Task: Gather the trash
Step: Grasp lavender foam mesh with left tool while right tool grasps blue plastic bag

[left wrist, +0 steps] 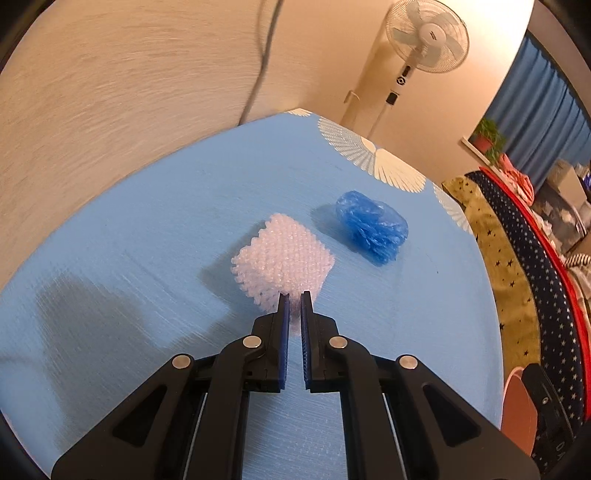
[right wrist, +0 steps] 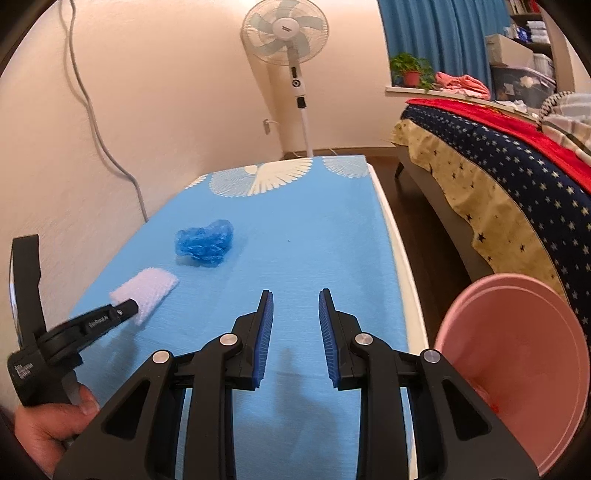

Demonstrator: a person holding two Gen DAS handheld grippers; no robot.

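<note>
Blue cloth with white fan motifs covers the desk (right wrist: 314, 229), which stands against a pale wall with a pedestal fan (right wrist: 284, 33) at its far end and a bed with a starred cover (right wrist: 517, 173) to the right; on the cloth lie two pieces of trash, a white square of bubble wrap (left wrist: 280, 266) near the left edge and a crumpled blue plastic bag (left wrist: 373, 230) just beyond it, apart from it; the left gripper (left wrist: 294, 301) has its jaws nearly together, pinching the near corner of the bubble wrap, with a thin fold of it visible between the pads; the right gripper (right wrist: 296, 306) hovers over bare cloth with its jaws partly apart and nothing between them; a pink bin (right wrist: 517, 369) stands off the right edge of the desk, likely where the trash goes; the wrap looks very light, soft and springy, so it should flop from a corner hold and could slip from a shallow pinch, though it is not fragile; a deeper bite past the edge would probably be safer; the blue bag looks just as light, thin and slippery, and is probably best taken through the middle of its bunched folds, where the pads can gather several layers.
</note>
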